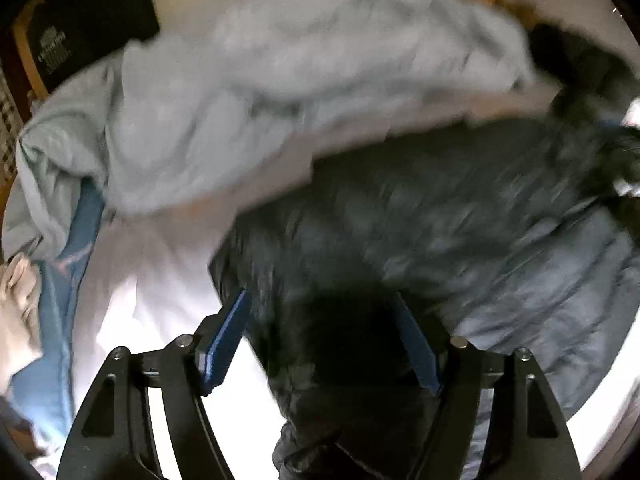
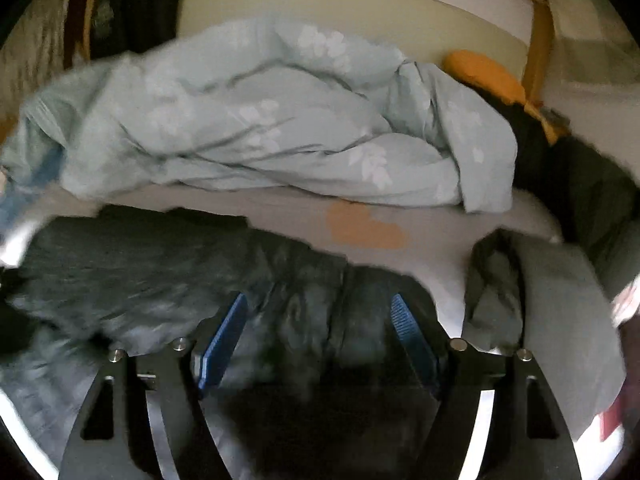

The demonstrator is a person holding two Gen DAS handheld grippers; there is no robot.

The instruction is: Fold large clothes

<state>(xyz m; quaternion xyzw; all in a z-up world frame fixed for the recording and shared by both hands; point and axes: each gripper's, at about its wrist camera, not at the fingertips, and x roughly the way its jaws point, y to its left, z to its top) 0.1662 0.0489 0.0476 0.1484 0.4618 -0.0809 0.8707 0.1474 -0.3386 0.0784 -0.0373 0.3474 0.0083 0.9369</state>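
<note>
Lying rumpled, a dark quilted jacket (image 1: 440,220) beside a pale floral duvet (image 2: 280,128).

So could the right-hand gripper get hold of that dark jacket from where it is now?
Probably yes. The right gripper stands open just above the dark jacket, whose fabric lies between and below the blue fingers. Nothing blocks it; the light blue duvet lies farther back.
</note>
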